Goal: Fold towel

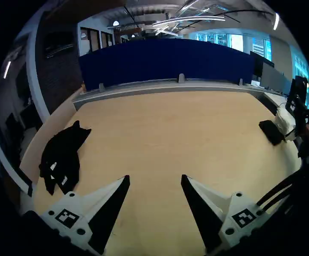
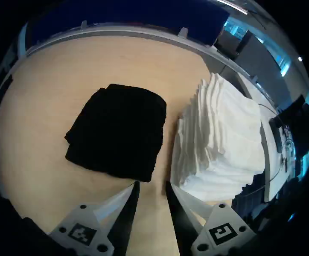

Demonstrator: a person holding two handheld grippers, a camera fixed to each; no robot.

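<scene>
A crumpled black towel (image 1: 62, 155) lies near the left edge of the wooden table, ahead and left of my left gripper (image 1: 155, 181), which hangs open over bare wood. In the right gripper view a folded black towel (image 2: 118, 130) lies flat on the table, and beside it on its right stands a tall stack of folded white towels (image 2: 220, 136). My right gripper (image 2: 152, 186) is open, its tips just short of the gap between the two. Far right in the left gripper view the same folded black towel (image 1: 271, 131) and white stack (image 1: 284, 119) appear small.
The light wooden table (image 1: 176, 128) is backed by a blue partition (image 1: 167, 59) along its far edge. A desk with cables and dark equipment (image 2: 282, 128) stands beyond the white stack. A dark stand (image 1: 299, 106) rises at the table's right end.
</scene>
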